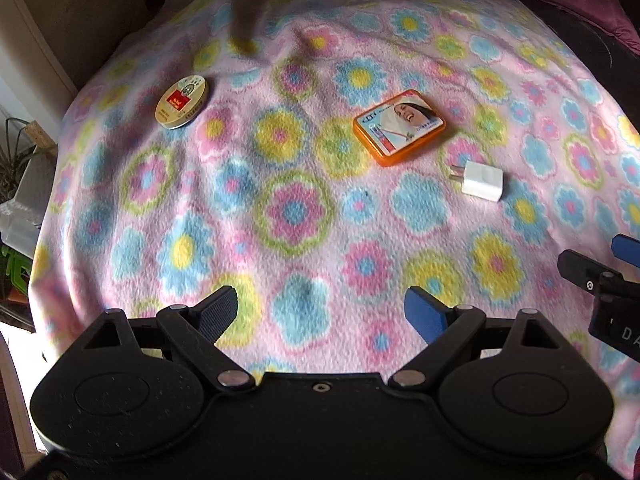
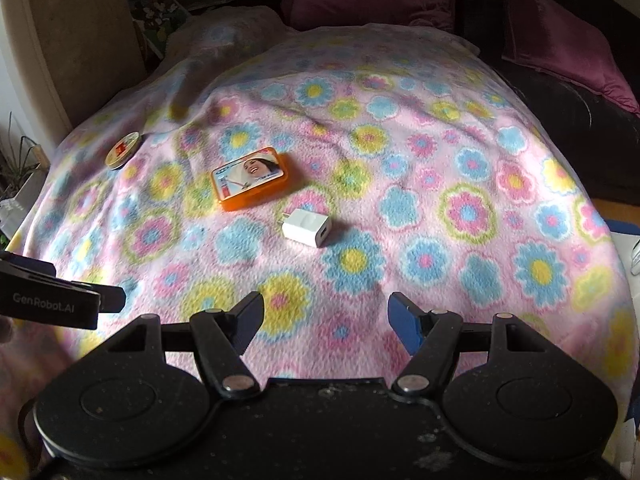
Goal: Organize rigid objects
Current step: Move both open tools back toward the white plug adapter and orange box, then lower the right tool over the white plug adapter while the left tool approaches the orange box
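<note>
We held both grippers low at the near edge of the flowered blanket (image 2: 440, 168), and nothing was in either one: the jaws of the left gripper (image 1: 322, 314) stood wide apart, and those of the right gripper (image 2: 326, 322) likewise.

We took the orange case (image 2: 251, 178) as our landmark. It lay flat, its lid printed with a laughing face, its long axis running from near-left to far-right in the right wrist view. Just beside it, on the near right, lay the white charger (image 2: 307, 227), close to the case but apart from it (a strip of blanket showed between them). Its two metal prongs pointed back toward the case, its port end toward the near right, so its long axis lay slantwise across the line of our right jaws. Well apart from the case, far to its left, sat the round tin (image 2: 123, 150), cream-coloured with a red label, flat on its base.

From the left wrist the case (image 1: 399, 127) and charger (image 1: 482, 181) lay ahead and to the right, the tin (image 1: 182, 102) ahead and to the left. We judged the right gripper nearer the charger and the left nearer the tin. To take the charger by its flat sides, we reckoned the right wrist would need a turn.
</note>
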